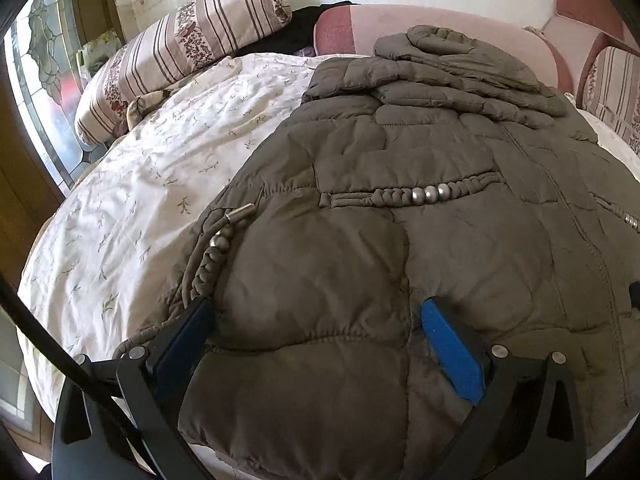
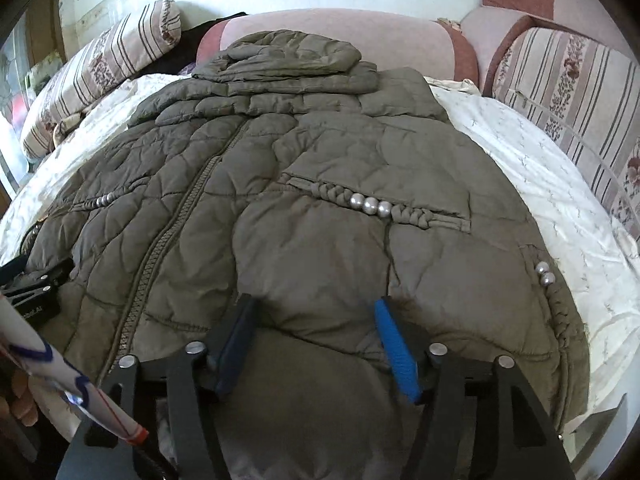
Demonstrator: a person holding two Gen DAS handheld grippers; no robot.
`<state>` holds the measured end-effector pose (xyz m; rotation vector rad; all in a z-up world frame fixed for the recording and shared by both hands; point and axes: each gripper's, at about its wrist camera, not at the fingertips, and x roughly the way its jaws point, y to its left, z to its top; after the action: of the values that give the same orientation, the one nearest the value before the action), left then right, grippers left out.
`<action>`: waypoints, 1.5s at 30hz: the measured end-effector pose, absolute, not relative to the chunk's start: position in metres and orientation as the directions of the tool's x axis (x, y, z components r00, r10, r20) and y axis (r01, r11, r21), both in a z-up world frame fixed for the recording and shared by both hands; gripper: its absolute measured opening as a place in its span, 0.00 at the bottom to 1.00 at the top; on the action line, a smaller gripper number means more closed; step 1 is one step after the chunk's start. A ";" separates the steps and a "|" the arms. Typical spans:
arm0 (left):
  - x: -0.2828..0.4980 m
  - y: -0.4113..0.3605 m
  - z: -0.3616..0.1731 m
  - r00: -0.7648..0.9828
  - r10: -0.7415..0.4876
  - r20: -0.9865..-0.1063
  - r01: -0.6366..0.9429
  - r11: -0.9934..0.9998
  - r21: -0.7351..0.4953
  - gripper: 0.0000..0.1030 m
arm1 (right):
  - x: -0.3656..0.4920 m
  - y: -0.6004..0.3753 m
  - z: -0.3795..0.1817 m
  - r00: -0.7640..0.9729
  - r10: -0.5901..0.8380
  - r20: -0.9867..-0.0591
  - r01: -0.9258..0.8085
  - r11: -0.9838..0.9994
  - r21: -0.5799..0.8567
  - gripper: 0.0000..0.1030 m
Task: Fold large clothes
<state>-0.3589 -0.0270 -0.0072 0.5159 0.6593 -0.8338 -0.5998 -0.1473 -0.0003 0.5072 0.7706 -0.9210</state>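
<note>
An olive-brown quilted puffer jacket (image 1: 420, 240) lies front up on a bed, its hood bunched at the far end, and it also fills the right wrist view (image 2: 320, 200). Braided trims with silver beads (image 2: 370, 205) mark its pockets. My left gripper (image 1: 316, 308) is open, its blue pads pressed into the hem at the jacket's left side. My right gripper (image 2: 316, 308) is open, its pads straddling a puffed fold of the hem at the right of the zipper (image 2: 176, 232). The left gripper's black body shows at the far left of the right wrist view (image 2: 36, 280).
The bed has a white floral sheet (image 1: 152, 184). A striped floral bolster (image 1: 180, 52) lies at the far left, a pink headboard cushion (image 2: 340, 32) behind the hood, and a striped cushion (image 2: 572, 92) at the right. A stained-glass door (image 1: 40, 72) stands left.
</note>
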 end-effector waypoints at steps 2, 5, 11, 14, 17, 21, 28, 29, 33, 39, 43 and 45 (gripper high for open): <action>-0.361 -0.026 -0.008 0.508 -0.506 -0.697 0.801 0.574 0.167 1.00 | -0.603 -0.149 -0.001 0.390 -0.506 -0.769 0.846 0.526 0.083 0.65; -0.361 -0.027 -0.009 0.517 -0.512 -0.686 0.801 0.573 0.176 1.00 | -0.603 -0.145 -0.002 0.402 -0.525 -0.751 0.838 0.541 0.070 0.65; -0.363 -0.027 -0.009 0.520 -0.524 -0.675 0.804 0.567 0.180 1.00 | -0.606 -0.143 -0.004 0.430 -0.534 -0.728 0.822 0.566 0.070 0.66; -0.364 -0.026 -0.010 0.521 -0.526 -0.672 0.804 0.566 0.181 1.00 | -0.607 -0.143 -0.004 0.440 -0.534 -0.722 0.814 0.577 0.069 0.66; -0.364 -0.026 -0.010 0.523 -0.528 -0.669 0.804 0.566 0.181 1.00 | -0.609 -0.141 -0.005 0.448 -0.535 -0.716 0.809 0.584 0.070 0.66; -0.366 -0.024 -0.010 0.524 -0.534 -0.663 0.805 0.564 0.183 1.00 | -0.612 -0.139 -0.005 0.461 -0.537 -0.707 0.803 0.591 0.075 0.67; -0.368 -0.023 -0.011 0.529 -0.540 -0.654 0.806 0.561 0.189 1.00 | -0.638 -0.142 0.011 0.514 -0.482 -0.710 0.787 0.594 0.167 0.71; -0.368 -0.023 -0.011 0.531 -0.541 -0.653 0.806 0.561 0.190 1.00 | -0.650 -0.145 0.017 0.522 -0.491 -0.698 0.797 0.572 0.194 0.71; -0.369 -0.024 -0.011 0.537 -0.538 -0.650 0.802 0.564 0.195 1.00 | -0.695 -0.157 0.036 0.505 -0.574 -0.644 0.850 0.462 0.255 0.71; -0.371 -0.025 -0.011 0.550 -0.528 -0.647 0.792 0.576 0.202 1.00 | -0.775 -0.190 0.030 0.397 -0.644 -0.653 0.908 0.171 0.383 0.71; -0.371 -0.026 -0.011 0.550 -0.525 -0.650 0.789 0.581 0.199 1.00 | -0.809 -0.204 0.014 0.359 -0.635 -0.684 0.894 0.024 0.447 0.71; -0.371 -0.026 -0.009 0.540 -0.524 -0.659 0.794 0.577 0.192 1.00 | -0.821 -0.209 0.005 0.391 -0.610 -0.689 0.865 -0.012 0.501 0.71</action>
<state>-0.3709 -0.0260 -0.0093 0.5124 0.5874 -0.8244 -0.8206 -0.2087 0.0052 1.0493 0.3042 -1.1962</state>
